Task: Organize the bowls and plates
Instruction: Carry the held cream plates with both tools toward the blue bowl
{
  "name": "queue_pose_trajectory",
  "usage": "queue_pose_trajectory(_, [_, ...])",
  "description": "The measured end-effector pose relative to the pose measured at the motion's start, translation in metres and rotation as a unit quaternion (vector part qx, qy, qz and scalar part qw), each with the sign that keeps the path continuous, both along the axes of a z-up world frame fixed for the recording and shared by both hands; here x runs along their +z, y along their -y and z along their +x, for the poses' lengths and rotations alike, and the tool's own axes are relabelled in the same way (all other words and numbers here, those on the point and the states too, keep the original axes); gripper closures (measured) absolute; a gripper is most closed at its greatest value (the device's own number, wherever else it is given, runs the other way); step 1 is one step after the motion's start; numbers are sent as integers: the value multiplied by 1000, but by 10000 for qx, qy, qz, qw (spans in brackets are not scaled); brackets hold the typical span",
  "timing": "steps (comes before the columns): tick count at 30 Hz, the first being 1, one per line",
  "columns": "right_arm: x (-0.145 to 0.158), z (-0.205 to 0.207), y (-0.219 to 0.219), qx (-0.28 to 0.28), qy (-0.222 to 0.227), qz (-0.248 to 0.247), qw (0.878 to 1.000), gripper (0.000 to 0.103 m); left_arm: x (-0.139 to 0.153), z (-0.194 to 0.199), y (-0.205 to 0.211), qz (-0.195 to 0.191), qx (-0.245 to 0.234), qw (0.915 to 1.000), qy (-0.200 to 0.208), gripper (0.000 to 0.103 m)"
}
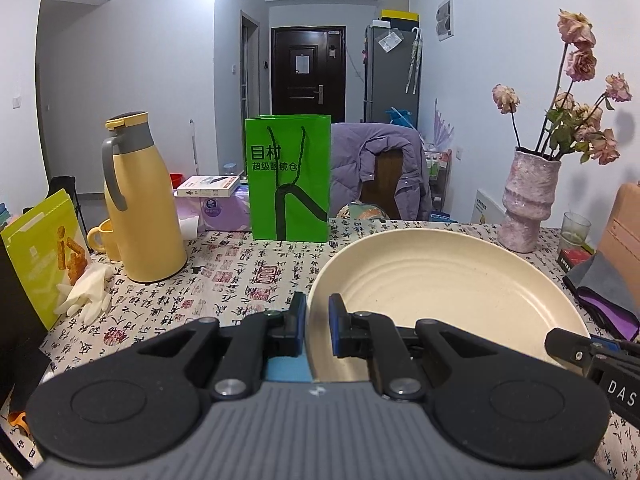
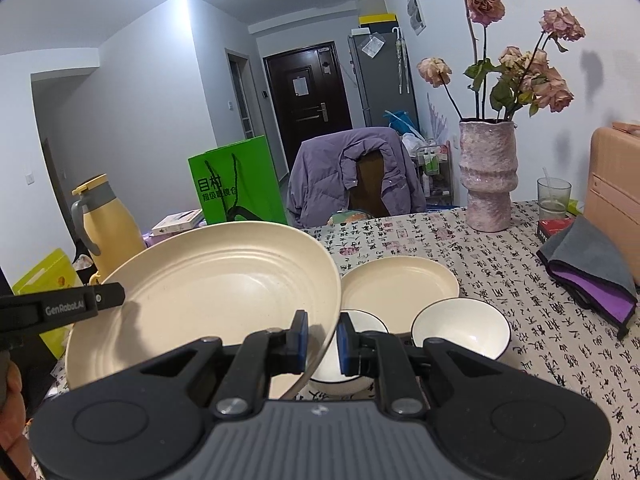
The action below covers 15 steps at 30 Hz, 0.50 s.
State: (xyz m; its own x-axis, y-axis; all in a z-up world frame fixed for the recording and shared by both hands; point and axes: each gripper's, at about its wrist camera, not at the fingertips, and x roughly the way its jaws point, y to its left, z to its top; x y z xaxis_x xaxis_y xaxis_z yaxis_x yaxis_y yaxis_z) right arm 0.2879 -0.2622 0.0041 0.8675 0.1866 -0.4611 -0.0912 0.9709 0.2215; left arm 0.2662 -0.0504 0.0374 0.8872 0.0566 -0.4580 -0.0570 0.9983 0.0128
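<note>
Above the table [image 2: 500, 240] | large plate [image 2: 208, 280] tilted, face up | left gripper [image 1: 318, 326], right gripper [image 2: 322, 342]: jaws pinching opposite rims

A large cream plate [image 2: 208, 288] with faint concentric ridges filled the lower left and centre of the right wrist view, tilted and lifted clear of the patterned tablecloth; in the left wrist view it spread across the lower right. A smaller cream plate [image 2: 400, 284] lay flat at centre right. Just before it stood two white bowls with dark rims, one [image 2: 460, 326] upright at lower right, the other [image 2: 360, 322] partly hidden at lower centre.
</note>
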Motion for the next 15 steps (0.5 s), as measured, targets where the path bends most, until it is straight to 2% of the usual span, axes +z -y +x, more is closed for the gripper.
queue_pose_trajectory(15, [-9, -20, 15, 3, 57, 191, 9998, 88, -5, -24, 12, 138, -52, 9999, 40, 91])
